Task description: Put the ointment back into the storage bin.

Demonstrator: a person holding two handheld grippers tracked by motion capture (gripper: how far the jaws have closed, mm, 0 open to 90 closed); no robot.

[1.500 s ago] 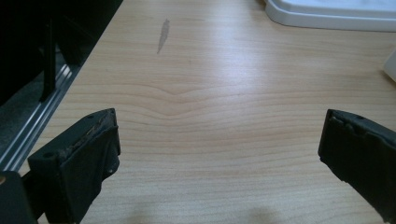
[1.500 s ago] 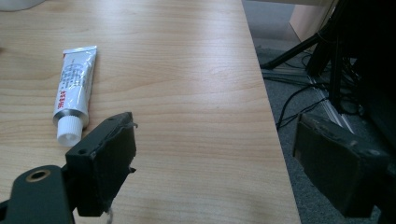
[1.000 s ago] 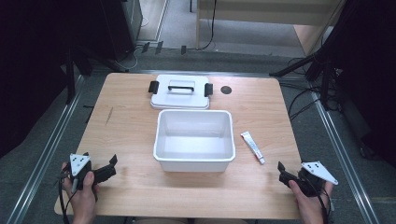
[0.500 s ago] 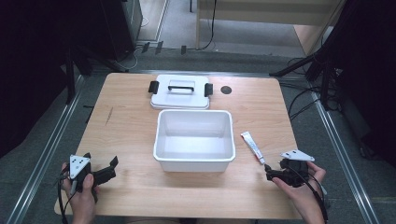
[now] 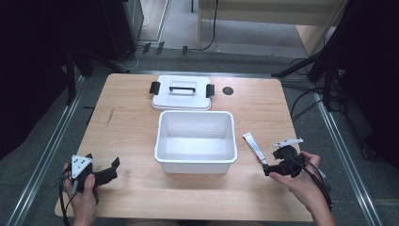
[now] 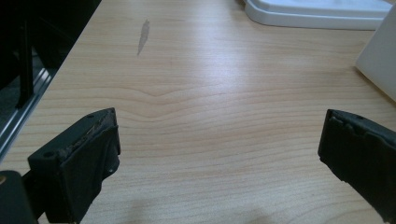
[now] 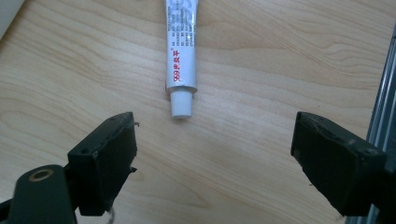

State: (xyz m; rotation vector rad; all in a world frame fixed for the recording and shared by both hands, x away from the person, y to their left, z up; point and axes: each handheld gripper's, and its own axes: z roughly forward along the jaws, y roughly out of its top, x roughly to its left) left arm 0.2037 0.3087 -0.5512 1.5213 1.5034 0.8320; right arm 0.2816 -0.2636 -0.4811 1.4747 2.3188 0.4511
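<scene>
A white tube with red lettering [image 5: 254, 147] lies on the wooden table just right of the white bin; in the right gripper view the tube [image 7: 182, 60] points its white cap at me. My right gripper [image 5: 269, 162] hovers close behind that cap, and the right gripper [image 7: 212, 144] is open; its jaws have just been closing slightly, with only bare table between them. My left gripper [image 5: 113, 169] rests at the table's near left corner, held in a hand. The left gripper [image 6: 219, 144] stands open over bare wood.
An open white bin [image 5: 195, 165] sits mid-table, its lid [image 5: 181, 99] with black clips lying flat behind it. A dark round hole [image 5: 228, 90] marks the table at the back right. A metal rail runs along the table's right edge [image 7: 385, 88].
My right gripper has moved in from the near right edge toward the tube's cap and lifted a little. The left gripper has stayed put.
</scene>
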